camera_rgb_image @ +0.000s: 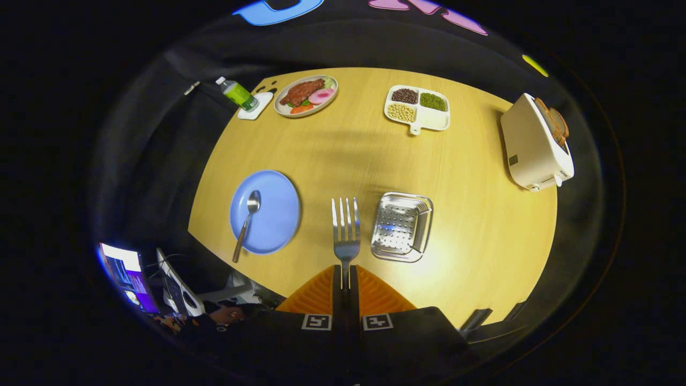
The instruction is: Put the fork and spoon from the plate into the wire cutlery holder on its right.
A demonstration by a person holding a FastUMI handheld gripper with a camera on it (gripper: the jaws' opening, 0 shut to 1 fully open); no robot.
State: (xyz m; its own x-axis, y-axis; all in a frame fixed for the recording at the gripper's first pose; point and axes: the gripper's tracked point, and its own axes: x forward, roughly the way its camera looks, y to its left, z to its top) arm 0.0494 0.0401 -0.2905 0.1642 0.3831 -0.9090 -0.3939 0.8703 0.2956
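My gripper [345,279] is shut on the handle of a silver fork [345,228], whose tines point away from me, high above the wooden table [482,214]. The metal cutlery holder [402,227] is a perforated square container, seen from above just to the right of the fork. To the left lies a blue plate [276,214] with a silver spoon [247,222] on it, the spoon's handle reaching over the plate's near rim.
At the table's far side stand a plate of food [306,95], a green bottle [238,94] on a white coaster and a divided white dish of beans [417,109]. A white toaster [537,143] sits at the right edge. Screens [128,276] glow below the left edge.
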